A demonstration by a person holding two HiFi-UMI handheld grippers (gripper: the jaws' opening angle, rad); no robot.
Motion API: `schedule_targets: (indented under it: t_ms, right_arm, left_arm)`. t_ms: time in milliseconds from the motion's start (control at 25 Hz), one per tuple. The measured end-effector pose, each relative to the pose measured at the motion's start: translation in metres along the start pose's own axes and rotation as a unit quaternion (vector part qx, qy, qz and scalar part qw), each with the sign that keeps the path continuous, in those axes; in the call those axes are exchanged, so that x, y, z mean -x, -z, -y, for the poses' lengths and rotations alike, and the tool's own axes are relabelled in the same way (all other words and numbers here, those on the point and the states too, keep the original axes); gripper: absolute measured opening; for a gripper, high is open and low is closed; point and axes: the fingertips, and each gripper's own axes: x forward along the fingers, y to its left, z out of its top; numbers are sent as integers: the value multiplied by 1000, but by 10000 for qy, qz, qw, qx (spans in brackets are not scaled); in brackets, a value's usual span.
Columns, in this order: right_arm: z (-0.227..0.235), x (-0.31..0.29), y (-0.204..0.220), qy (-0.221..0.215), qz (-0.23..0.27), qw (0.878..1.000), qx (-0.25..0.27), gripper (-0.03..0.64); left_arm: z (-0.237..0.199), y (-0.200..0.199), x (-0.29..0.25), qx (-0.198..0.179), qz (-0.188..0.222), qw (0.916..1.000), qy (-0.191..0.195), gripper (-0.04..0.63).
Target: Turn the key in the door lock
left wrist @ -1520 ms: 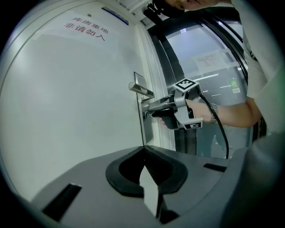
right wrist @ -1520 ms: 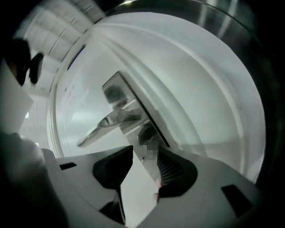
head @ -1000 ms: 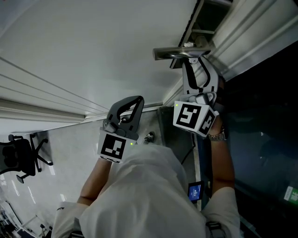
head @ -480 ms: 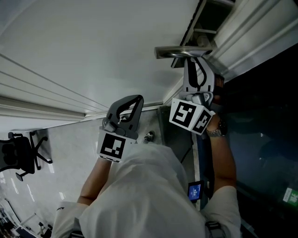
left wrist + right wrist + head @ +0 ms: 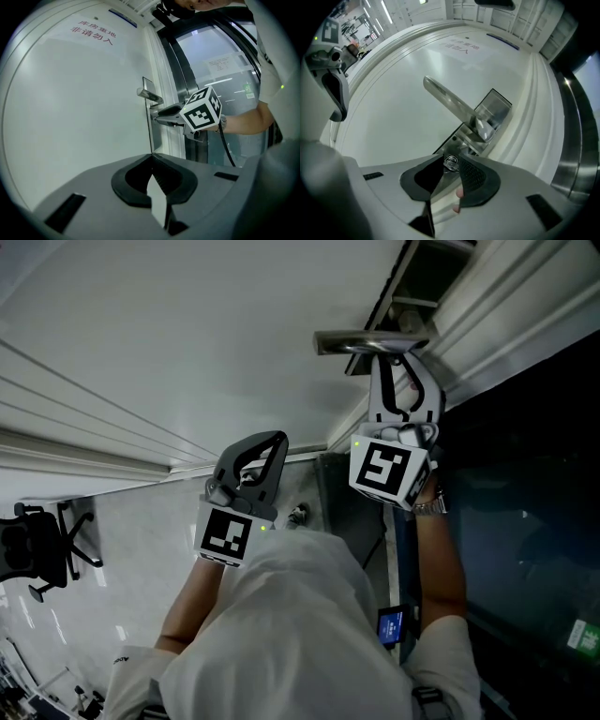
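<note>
The white door (image 5: 187,352) has a silver lever handle (image 5: 366,341) on a metal lock plate (image 5: 490,115). Below the handle (image 5: 450,105), a small silver key (image 5: 450,163) sticks out of the lock. My right gripper (image 5: 451,161) reaches level to the lock, and its jaws have just been closing, with the key's head pinched between the dark pads (image 5: 472,174). In the head view the right gripper (image 5: 394,362) is just under the handle. My left gripper (image 5: 274,441) hangs away from the door, shut with nothing in it; the left gripper view shows its tips (image 5: 151,158) meeting.
A dark glass panel (image 5: 525,474) and a metal door frame (image 5: 180,70) stand to the right of the door. Red print (image 5: 91,32) is high on the door. An office chair (image 5: 42,554) stands at the far left. The person's white shirt (image 5: 300,634) fills the lower middle.
The right gripper's marker cube has rolled a little at the lock while its tips stayed under the handle. The left gripper has not moved.
</note>
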Motion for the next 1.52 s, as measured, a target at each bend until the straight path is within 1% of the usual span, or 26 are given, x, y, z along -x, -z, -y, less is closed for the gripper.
schedule_targets:
  t_ms: [80,120,160,240,280,320,360,400,440,480,560,680,760,800,840,920,1080,1160,1240,1320,1440,1520]
  right_arm:
    - [-2,2,-1,172,72,9996,232,91]
    - [-3,3,-2,259,124,9993,221,91]
    - [-3,5,-5,309,215,9992,106,91]
    - [-6,12,-13,241,570,9976,-318,91]
    - [-11,18,-16,118,752,9949,-658,91]
    - [-18,23,-18,-64,877,9897,-1127,91]
    - [-28,29,-18,-301,939,9809,-1679,90]
    - [-39,36,-17,-577,945,9689,-2213,74]
    - [-51,43,-16,-871,922,9560,-2644,37]
    - [-63,51,-15,-1163,917,9441,-2944,12]
    - [-84,67,-14,-1657,1021,9237,-3300,5]
    - [-109,87,-12,-2102,1051,8960,-3767,5]
    - [-123,97,-5,-2267,879,8827,-4022,5]
    - [-129,101,-1,-2317,777,8787,-4101,5]
    - [-133,105,3,-2341,681,8767,-4147,5]
    - [-138,111,9,-2275,541,8772,-4194,5]
    - [-146,121,19,-2047,413,8849,-4163,5]
    - [-153,129,26,-2007,292,8874,-4140,5]
    - [-151,134,32,-1876,242,8893,-4163,5]
    - [-146,135,32,-1731,259,8868,-4277,5]
    - [-150,135,31,-1803,242,8832,-4322,5]
    - [-153,135,32,-1869,230,8852,-4255,4]
  left_arm:
    - [2,1,0,37,6,10000,14,5]
    - [2,0,0,58,35,10000,18,5]
    - [1,0,1,110,60,9999,11,5]
    - [-2,2,3,278,65,9996,-41,5]
    - [-4,3,4,348,60,9993,-79,5]
    - [-6,3,5,391,68,9991,-116,5]
    - [-8,3,5,415,91,9990,-153,5]
    - [-9,3,6,430,120,9988,-193,5]
    - [-10,3,6,444,153,9986,-236,5]
    - [-11,4,7,464,181,9984,-284,5]
    - [-11,9,10,575,190,9975,-374,5]
    - [-2,16,14,711,272,9964,-363,5]
    - [6,20,16,785,320,9959,-310,5]
    - [10,23,17,864,316,9954,-282,5]
    - [13,26,19,955,284,9947,-249,5]
    - [20,31,20,1084,232,9937,-162,5]
    - [36,36,18,1116,343,9932,3,5]
    - [45,41,16,1171,366,9924,125,5]
    - [54,44,17,1226,379,9914,236,6]
    - [56,48,17,1295,366,9906,230,6]
    - [51,57,17,1337,195,9907,152,5]
    - [51,61,17,1347,70,9907,162,5]
